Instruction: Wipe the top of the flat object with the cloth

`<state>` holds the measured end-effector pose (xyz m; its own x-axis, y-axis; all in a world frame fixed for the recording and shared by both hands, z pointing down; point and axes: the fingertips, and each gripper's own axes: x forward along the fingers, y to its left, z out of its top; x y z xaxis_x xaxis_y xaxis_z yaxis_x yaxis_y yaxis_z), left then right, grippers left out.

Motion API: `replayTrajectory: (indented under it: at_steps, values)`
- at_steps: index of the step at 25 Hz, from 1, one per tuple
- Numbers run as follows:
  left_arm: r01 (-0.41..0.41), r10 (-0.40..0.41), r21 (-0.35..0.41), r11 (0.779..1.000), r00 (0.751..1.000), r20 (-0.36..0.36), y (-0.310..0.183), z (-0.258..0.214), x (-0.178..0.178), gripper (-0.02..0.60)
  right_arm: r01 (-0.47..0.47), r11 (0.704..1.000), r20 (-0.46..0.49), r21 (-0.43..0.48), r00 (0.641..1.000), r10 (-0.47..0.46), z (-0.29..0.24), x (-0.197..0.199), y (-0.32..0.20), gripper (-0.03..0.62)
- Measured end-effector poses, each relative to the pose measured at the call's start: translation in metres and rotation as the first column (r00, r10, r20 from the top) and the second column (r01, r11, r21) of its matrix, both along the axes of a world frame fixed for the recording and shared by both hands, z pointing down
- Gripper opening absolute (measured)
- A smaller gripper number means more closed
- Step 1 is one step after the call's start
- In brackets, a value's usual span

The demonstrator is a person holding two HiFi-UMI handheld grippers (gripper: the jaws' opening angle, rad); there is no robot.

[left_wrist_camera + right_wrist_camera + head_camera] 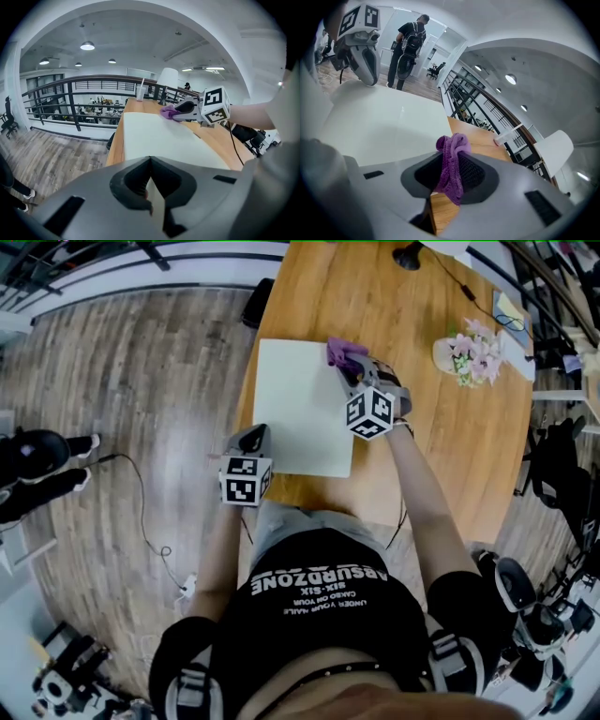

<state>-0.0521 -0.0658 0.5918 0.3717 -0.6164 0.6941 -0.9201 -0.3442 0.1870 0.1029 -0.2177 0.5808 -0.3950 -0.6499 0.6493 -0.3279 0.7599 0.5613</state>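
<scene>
The right gripper pinches purple cloth at board edge; left gripper clamps board corner; flowers nearby.

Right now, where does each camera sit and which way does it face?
Head view: on the head, looking steeply down at the table and board; shows torso, arms, left gripper, right gripper.
Left gripper view: on the left gripper at the board's near corner, facing along it to a railing; jaws clamp its edge.
Right gripper view: on the right gripper, facing across the board; jaws hold the cloth.
Shared: each gripper view shows the other gripper.
</scene>
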Motion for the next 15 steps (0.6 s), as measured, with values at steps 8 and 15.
replayTrajectory:
  at_steps: [8,15]
  values:
    - [-0.03,0.03,-0.007,1.0,0.999,-0.015,0.0015,0.008,0.0006,0.015,-0.017,0.994,0.048,-0.106,0.999,0.022,0.0052,-0.0037,0.0024,0.104]
    - [-0.024,0.024,-0.024,0.999,1.0,-0.013,0.0034,0.0093,0.0003,0.015,-0.068,0.993,0.077,-0.101,0.994,0.075,0.0057,-0.0044,0.0051,0.103]
